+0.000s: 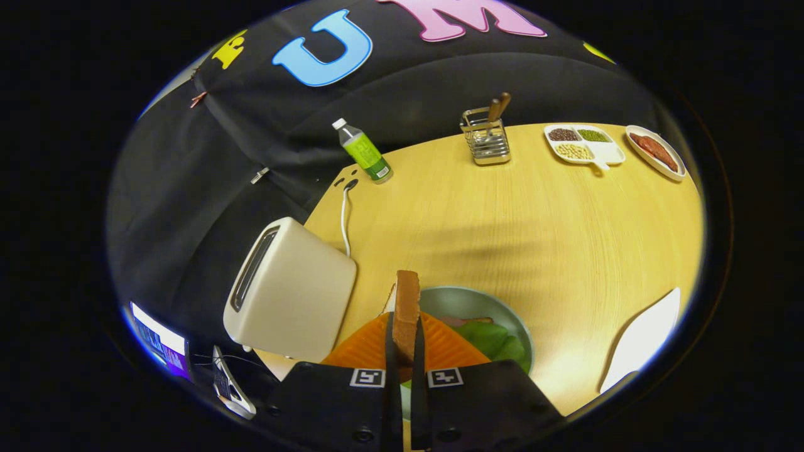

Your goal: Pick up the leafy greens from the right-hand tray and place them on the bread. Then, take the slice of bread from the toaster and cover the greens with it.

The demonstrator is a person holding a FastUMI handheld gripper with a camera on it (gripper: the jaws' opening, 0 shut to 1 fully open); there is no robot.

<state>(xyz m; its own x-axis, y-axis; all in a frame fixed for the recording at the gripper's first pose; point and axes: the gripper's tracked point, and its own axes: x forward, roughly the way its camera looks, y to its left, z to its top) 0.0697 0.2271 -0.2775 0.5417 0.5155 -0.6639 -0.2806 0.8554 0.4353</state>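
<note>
A slice of bread stands on edge between my gripper's two orange fingers, which press on both of its sides. Held above the table, it hangs over a round grey-green plate. On that plate lie leafy greens, just right of the fingers, with something pinkish beneath them. The white toaster stands left of the fingers, its slot dark. A white tray lies to the right, partly cut off.
On the wooden table, far beyond the fingers, stand a green bottle, a metal utensil holder, a divided dish of beans and a dish of sausage. The toaster's white cable runs back. A lit screen sits left.
</note>
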